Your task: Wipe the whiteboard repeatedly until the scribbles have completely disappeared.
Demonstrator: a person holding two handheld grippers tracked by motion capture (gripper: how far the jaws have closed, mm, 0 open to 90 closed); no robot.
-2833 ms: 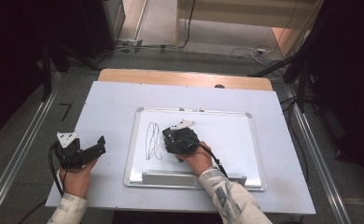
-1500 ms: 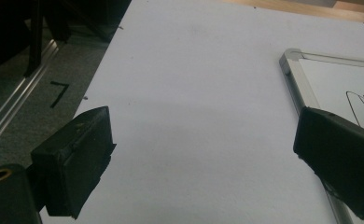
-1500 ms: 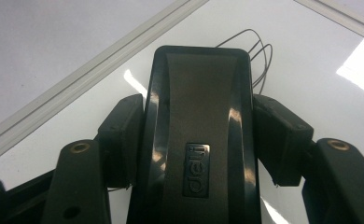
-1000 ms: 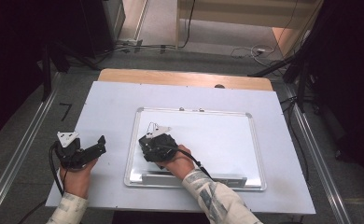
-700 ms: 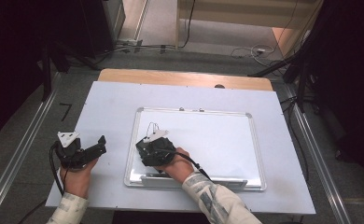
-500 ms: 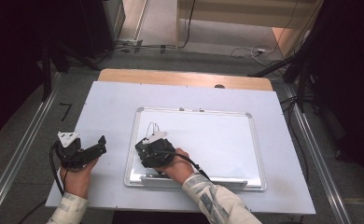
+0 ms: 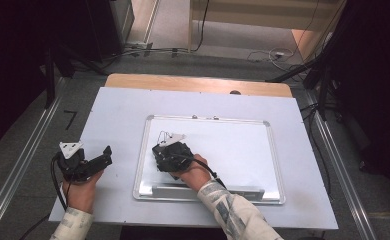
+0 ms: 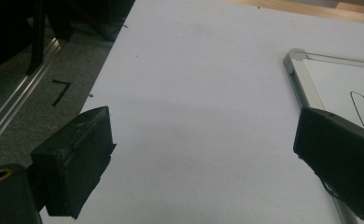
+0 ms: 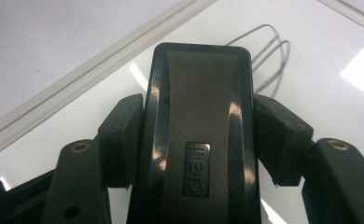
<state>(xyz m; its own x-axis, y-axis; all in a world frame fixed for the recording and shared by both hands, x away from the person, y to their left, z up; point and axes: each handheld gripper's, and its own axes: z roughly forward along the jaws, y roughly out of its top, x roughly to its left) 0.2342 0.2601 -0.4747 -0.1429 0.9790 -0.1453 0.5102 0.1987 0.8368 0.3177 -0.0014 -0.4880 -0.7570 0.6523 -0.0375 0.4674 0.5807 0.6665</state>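
Note:
A whiteboard (image 7: 233,150) in a silver frame lies on the pale table (image 7: 118,110). My right gripper (image 7: 167,154) sits low over the board's left part, shut on a black eraser (image 9: 199,126) that stands between its pads (image 9: 124,130). Thin drawn lines (image 9: 269,46) show on the board just beyond the eraser (image 7: 169,156), and a short piece of them (image 7: 162,135) peeks out above the gripper. My left gripper (image 7: 105,155) rests on the table left of the board, open, with nothing between its jaws (image 8: 203,158). The board's corner (image 8: 294,60) and lines (image 8: 362,105) show at the right of the left gripper view.
A wooden strip (image 7: 198,84) runs along the table's far edge. Metal rails (image 7: 25,160) flank the table on the floor, with a black tape mark (image 7: 70,119) at left and cables (image 7: 263,55) beyond. The board's pen ledge (image 7: 208,191) lies along its near side.
My right gripper has carried the eraser leftward and slightly nearer across the board's left part. Less of the drawn outline shows than before. The left gripper has stayed put.

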